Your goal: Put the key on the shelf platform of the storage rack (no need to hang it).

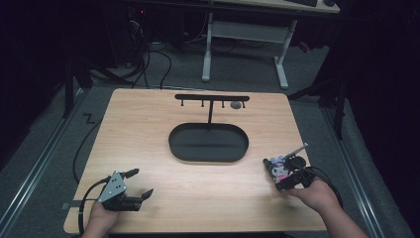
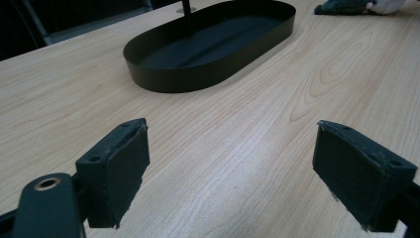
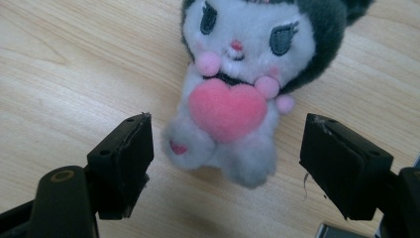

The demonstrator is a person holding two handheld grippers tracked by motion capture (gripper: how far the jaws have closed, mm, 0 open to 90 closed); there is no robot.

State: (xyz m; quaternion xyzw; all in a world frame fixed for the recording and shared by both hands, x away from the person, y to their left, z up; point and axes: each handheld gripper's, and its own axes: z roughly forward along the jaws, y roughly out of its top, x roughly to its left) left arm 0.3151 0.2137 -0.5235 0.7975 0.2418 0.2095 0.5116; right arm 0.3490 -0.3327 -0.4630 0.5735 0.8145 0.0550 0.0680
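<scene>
oval tray (image 1: 174, 144) bare inside; plush toy (image 3: 237, 84) on table, r gripper (image 3: 225, 163) open round it.

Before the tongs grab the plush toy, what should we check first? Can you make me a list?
1. Right tongs open wide enough: ok, both pads stand apart, one on each side of the toy's legs.
2. Plush toy lined up between the pads: ok, it sits in the middle, not yet touched.
3. Toy lying flat on the table: ok, on its back, heart facing up.
4. Toy's metal clip free of the tongs: cannot tell, it lies close by.
5. Left tongs out of the way: ok, open and holding nothing, far to the left.
6. Black tray free for the toy: ok, nothing in it.
</scene>
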